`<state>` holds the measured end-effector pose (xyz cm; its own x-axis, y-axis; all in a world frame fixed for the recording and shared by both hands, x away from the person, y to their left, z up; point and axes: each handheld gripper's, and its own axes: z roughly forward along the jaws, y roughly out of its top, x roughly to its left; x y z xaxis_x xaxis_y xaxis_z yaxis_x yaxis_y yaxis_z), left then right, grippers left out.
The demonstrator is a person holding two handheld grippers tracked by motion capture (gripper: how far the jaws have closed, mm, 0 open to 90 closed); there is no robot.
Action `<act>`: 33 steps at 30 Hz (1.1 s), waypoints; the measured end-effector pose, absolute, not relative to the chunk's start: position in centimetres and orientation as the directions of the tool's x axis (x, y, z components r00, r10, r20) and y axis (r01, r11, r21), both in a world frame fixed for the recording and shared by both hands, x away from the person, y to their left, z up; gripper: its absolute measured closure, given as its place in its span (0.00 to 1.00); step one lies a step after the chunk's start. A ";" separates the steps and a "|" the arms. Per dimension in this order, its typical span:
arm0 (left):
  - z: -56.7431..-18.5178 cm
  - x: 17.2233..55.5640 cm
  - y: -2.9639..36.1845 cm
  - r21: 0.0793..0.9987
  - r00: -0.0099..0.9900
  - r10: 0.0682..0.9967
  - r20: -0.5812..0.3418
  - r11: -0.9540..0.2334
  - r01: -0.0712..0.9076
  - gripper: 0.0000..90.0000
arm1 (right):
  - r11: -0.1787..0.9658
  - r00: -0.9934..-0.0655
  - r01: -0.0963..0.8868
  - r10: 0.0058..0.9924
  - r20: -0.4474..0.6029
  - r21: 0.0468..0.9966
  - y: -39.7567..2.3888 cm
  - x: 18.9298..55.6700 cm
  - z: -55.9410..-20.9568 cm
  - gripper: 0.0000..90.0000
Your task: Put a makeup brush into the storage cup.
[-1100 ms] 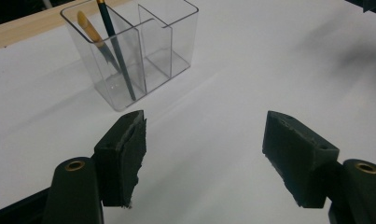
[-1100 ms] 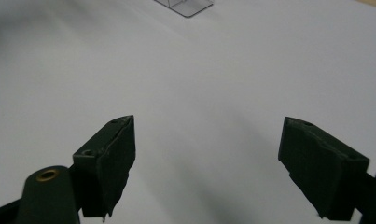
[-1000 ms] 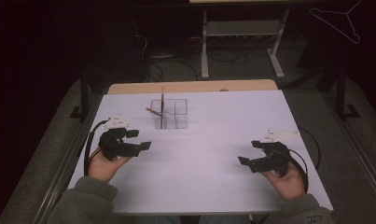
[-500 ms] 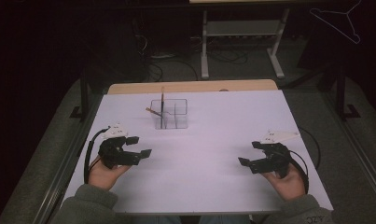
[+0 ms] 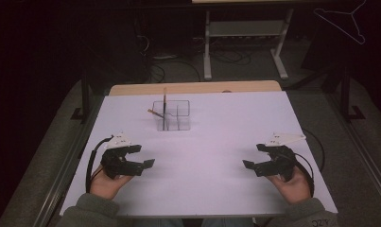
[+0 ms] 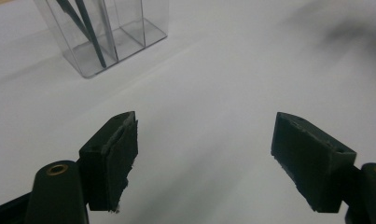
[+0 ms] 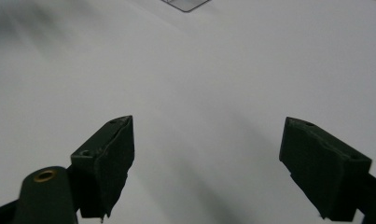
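Nearby, slim dark sticks (image 5: pixel 164 106) lean inside a clear boxy holder (image 5: pixel 175 115).

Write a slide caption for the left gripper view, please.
Open left gripper above the white table, with a clear organizer holding dark sticks beyond.

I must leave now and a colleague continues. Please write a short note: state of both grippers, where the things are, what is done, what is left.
Left gripper: jaws have just been opening, now wide, nothing between them.
Right gripper: open, nothing held, low over the table.
Clear organizer: far middle of the table, two thin sticks in its left compartments.
Done: sticks stand in the organizer.
Left: nothing loose to pick up.
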<state>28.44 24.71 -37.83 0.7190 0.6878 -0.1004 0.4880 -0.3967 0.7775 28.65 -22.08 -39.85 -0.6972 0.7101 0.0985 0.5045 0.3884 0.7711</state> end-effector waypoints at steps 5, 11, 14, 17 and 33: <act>-38.2 28.0 24.7 0.774 0.715 0.691 -0.108 -0.392 0.496 0.24 | 0.391 -0.697 0.506 0.710 0.098 0.769 -22.1 28.7 -40.0 0.18; -38.7 27.7 24.7 0.770 0.717 0.690 -0.097 -0.404 0.493 0.21 | 0.393 -0.699 0.506 0.708 0.099 0.768 -22.2 28.6 -40.1 0.18; -38.9 27.4 24.7 0.766 0.719 0.689 -0.096 -0.410 0.495 0.20 | 0.395 -0.700 0.508 0.707 0.100 0.766 -22.2 28.6 -40.2 0.18; -39.0 27.2 24.7 0.765 0.719 0.689 -0.092 -0.414 0.494 0.19 | 0.395 -0.699 0.511 0.707 0.103 0.763 -22.1 28.6 -40.2 0.17; -39.4 26.1 24.8 0.772 0.724 0.683 -0.095 -0.409 0.487 0.18 | 0.412 -0.714 0.504 0.693 0.099 0.759 -21.7 28.6 -40.6 0.16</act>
<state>26.11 24.83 -39.35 0.7239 0.6833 -0.0946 0.4866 -0.4086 0.7721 28.61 -21.75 -40.59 -0.7143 0.6929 0.0985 0.5041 0.4117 0.7592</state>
